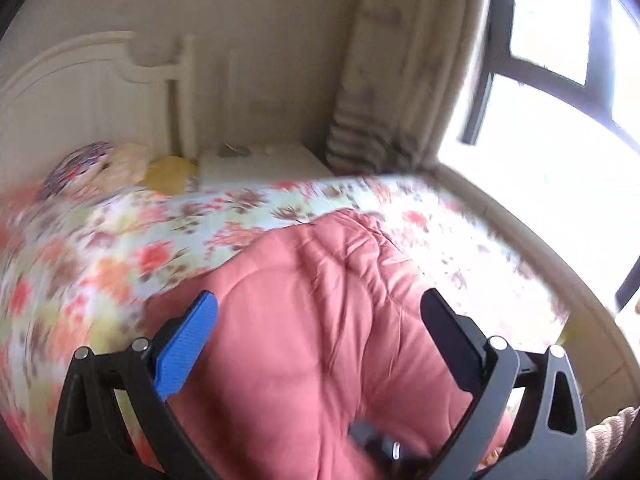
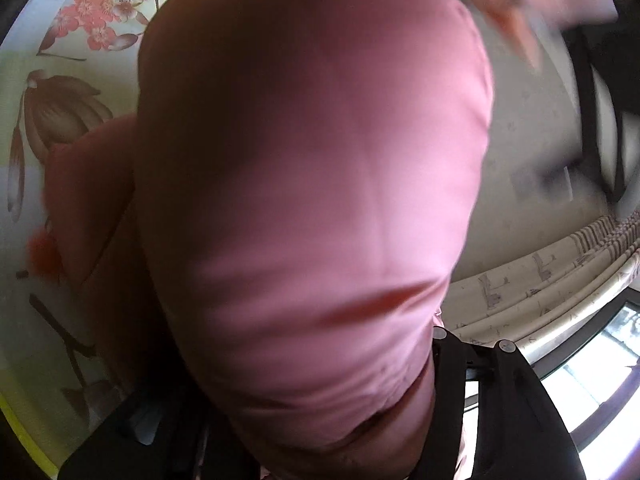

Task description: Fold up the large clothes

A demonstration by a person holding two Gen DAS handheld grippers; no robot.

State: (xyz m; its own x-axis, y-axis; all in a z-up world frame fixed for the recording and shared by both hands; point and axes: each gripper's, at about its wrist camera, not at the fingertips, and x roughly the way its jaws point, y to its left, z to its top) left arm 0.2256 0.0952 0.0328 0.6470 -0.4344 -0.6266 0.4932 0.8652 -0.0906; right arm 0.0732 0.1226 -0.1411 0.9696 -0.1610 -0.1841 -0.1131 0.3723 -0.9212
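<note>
A pink padded garment (image 1: 312, 320) lies bunched on the floral bedsheet (image 1: 132, 248). My left gripper (image 1: 320, 300) hovers above it, its jaws standing wide apart with nothing between the blue pad (image 1: 186, 344) and the black pad (image 1: 452, 340). In the right wrist view the same pink garment (image 2: 312, 168) fills the picture as a thick fold running into my right gripper (image 2: 300, 360). Only the right black finger (image 2: 448, 364) shows beside the cloth, and the other is buried. Whether the pads press on the fabric is hidden.
A white headboard (image 1: 80, 92) and pillows (image 1: 120, 168) stand at the bed's far end, with a white nightstand (image 1: 260, 164) beside them. A curtain (image 1: 400, 80) and a bright window (image 1: 552, 128) are on the right. A blurred hand (image 2: 520, 12) shows at top right.
</note>
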